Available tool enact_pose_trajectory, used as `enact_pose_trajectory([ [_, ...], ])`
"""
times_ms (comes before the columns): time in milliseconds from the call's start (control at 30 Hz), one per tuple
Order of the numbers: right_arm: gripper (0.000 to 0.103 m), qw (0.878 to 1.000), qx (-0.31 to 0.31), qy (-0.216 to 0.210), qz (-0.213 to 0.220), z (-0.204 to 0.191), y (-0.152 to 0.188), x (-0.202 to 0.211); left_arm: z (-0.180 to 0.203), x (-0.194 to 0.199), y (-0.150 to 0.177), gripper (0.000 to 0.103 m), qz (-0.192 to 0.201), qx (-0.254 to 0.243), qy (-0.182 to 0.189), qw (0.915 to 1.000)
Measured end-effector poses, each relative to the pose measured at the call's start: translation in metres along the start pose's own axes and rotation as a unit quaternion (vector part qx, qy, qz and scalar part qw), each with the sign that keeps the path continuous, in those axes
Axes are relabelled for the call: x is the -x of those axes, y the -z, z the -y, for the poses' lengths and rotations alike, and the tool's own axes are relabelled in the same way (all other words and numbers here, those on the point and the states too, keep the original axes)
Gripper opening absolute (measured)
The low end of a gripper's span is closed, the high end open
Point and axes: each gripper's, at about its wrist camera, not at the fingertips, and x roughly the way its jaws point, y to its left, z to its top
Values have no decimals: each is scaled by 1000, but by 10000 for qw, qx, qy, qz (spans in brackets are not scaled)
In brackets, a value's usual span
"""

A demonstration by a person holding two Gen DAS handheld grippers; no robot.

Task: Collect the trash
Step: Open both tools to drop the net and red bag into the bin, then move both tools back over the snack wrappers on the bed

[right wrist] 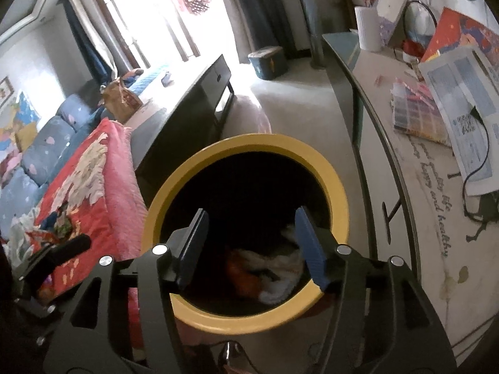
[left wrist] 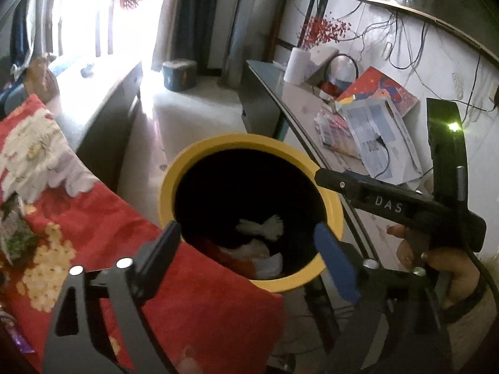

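Yellow-rimmed bin (right wrist: 246, 318) is sitting between red blanket (right wrist: 93, 184) and table (right wrist: 414, 227), holding white and orange trash (right wrist: 271, 268) at its dark bottom. Left gripper (left wrist: 246, 237) is hovering over the bin mouth, jaws wide, nothing between. Right gripper (right wrist: 252, 233) is also hovering there, jaws apart, empty.

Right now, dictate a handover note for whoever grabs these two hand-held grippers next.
Left hand-held gripper: open, empty, over the bin mouth.
Right hand-held gripper: open, empty, also over the bin.
Yellow bin stands between the red blanket and the desk.
Done: white and orange trash lies at the bin's bottom.
Left: look for more trash; the papers on the desk may or may not count.
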Motion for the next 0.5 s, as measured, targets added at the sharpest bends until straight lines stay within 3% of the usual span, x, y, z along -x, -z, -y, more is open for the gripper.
enact_pose_trajectory([
  [500, 70, 9981, 454, -131, 407, -30, -3, 25, -29, 62, 2, 96, 663, 358, -681, 9948],
])
